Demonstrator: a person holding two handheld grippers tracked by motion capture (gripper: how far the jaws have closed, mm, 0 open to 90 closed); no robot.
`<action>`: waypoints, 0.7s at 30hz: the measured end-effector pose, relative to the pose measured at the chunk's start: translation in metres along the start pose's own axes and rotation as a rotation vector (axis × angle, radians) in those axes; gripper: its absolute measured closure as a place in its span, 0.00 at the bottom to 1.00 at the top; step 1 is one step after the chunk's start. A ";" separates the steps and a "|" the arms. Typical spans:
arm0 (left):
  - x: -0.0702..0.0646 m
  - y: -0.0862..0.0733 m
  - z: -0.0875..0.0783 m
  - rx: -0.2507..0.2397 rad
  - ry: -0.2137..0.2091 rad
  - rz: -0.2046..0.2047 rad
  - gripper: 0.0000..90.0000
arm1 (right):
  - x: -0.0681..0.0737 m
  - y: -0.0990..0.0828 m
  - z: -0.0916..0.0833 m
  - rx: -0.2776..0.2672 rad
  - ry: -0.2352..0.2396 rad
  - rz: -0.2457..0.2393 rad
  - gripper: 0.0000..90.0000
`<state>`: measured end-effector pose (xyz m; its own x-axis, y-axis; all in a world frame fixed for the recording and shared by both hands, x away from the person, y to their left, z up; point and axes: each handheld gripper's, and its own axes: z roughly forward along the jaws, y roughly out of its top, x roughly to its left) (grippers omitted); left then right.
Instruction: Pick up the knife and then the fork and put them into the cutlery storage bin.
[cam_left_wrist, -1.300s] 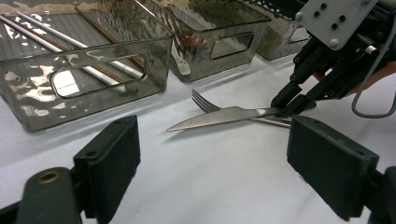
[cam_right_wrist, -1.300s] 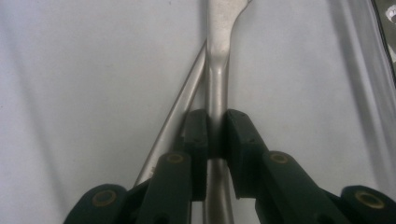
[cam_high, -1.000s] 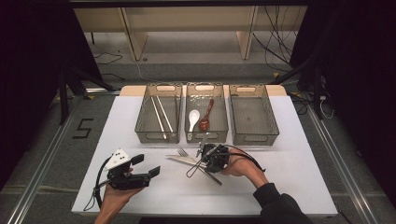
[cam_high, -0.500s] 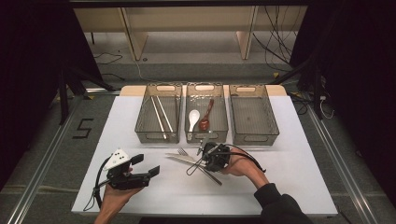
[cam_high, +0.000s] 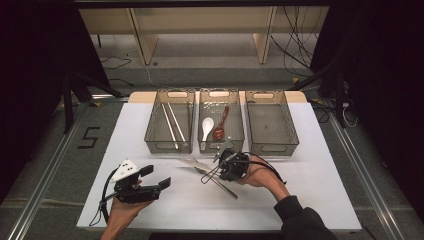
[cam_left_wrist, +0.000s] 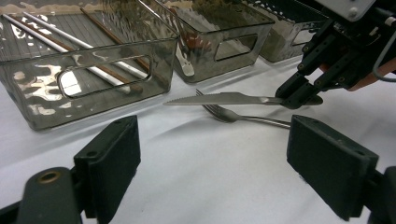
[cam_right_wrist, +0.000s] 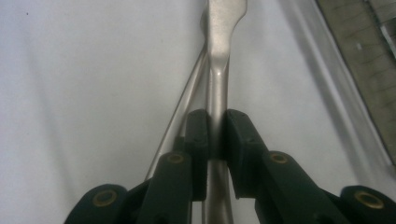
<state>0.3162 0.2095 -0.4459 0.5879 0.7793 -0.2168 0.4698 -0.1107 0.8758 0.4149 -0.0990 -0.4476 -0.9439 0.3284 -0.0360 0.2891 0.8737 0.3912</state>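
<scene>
Right gripper (cam_high: 220, 165) is clamped on the knife (cam_left_wrist: 224, 98), jaws pinched tight around its handle (the right gripper view shows the pads squeezing the metal on both sides). The knife blade sticks out to the left of the gripper, just in front of the middle bin (cam_high: 221, 120), serrated edge toward the bins.

The fork (cam_left_wrist: 243, 116) lies on the table (cam_high: 310, 195) right under the knife, crossing beneath it, tines near the middle bin's front wall. I can't tell whether knife and fork touch.

Left gripper (cam_high: 156, 177) is wide open, nothing between the jaws, well to the left of the middle bin and nearer the table's front edge. It points toward the knife.

Bins, taking the middle one as reference:
- middle bin: white spoon (cam_high: 207, 125) and brown spoon (cam_high: 220, 127) inside.
- left bin (cam_high: 169, 120), just beside it: chopsticks (cam_high: 172, 122) lying lengthwise.
- right bin (cam_high: 270, 120), just beside it on the other side.

Room to move: a narrow strip of bare table sits between the middle bin's front wall and the knife. There's a wide bare area to the right of the right hand (cam_high: 257, 175), running out to the table's right edge, and more bare top between the two grippers.
</scene>
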 end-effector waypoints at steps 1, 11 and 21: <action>0.000 0.000 0.000 0.003 0.000 0.003 0.19 | -0.001 0.000 -0.002 0.001 0.005 0.003 0.89; 0.001 0.000 0.000 0.000 0.001 -0.004 0.19 | -0.002 -0.003 -0.017 -0.058 0.010 0.035 0.89; 0.002 0.000 -0.001 -0.004 0.002 -0.005 0.19 | -0.017 -0.010 -0.060 -0.178 -0.006 0.101 0.89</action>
<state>0.3166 0.2115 -0.4457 0.5839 0.7813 -0.2206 0.4700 -0.1038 0.8766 0.4182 -0.1342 -0.3960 -0.9105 0.4135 0.0064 0.3488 0.7595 0.5491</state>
